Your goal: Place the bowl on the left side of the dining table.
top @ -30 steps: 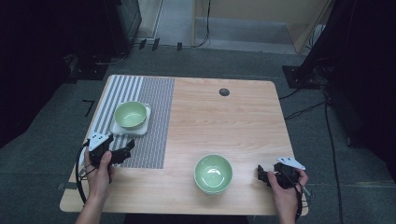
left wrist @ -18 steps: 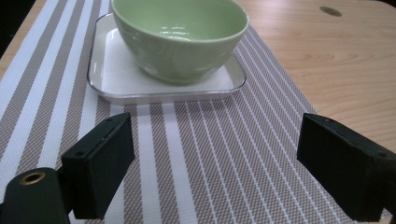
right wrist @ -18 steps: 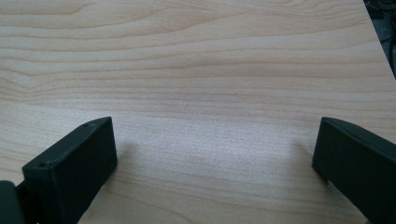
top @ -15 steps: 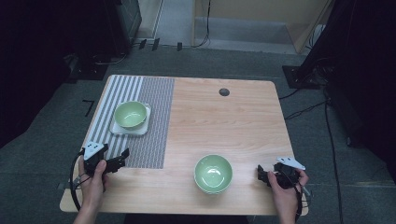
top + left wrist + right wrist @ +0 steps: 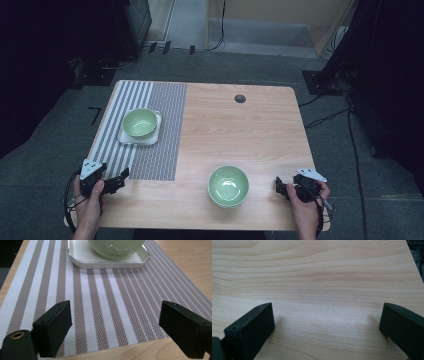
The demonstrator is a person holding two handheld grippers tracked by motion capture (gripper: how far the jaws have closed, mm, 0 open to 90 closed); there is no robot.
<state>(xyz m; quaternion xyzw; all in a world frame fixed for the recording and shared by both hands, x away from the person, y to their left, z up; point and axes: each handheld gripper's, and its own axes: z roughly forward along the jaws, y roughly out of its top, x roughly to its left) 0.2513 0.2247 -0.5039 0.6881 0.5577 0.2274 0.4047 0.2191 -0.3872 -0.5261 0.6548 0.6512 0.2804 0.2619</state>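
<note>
A green bowl (image 5: 140,122) sits on a white square tray (image 5: 126,137) on the striped placemat (image 5: 165,125) at the left; the same bowl (image 5: 113,248) and tray (image 5: 110,261) lie ahead in the left gripper view. Another green bowl (image 5: 228,185) stands on bare wood near the front edge. My left gripper (image 5: 122,177) is open, low over the mat's near end, with nothing between its jaws (image 5: 113,332). My right gripper (image 5: 278,186) is open over bare wood (image 5: 327,325), right of the front bowl and apart from it.
The wooden table (image 5: 250,135) has a round dark cable hole (image 5: 240,98) near its far edge. Dark floor with cables surrounds the table. A person's hands hold both grippers at the near edge.
My left gripper has drawn back toward the near left corner, away from the tray and bowl. The right gripper has stayed put.
</note>
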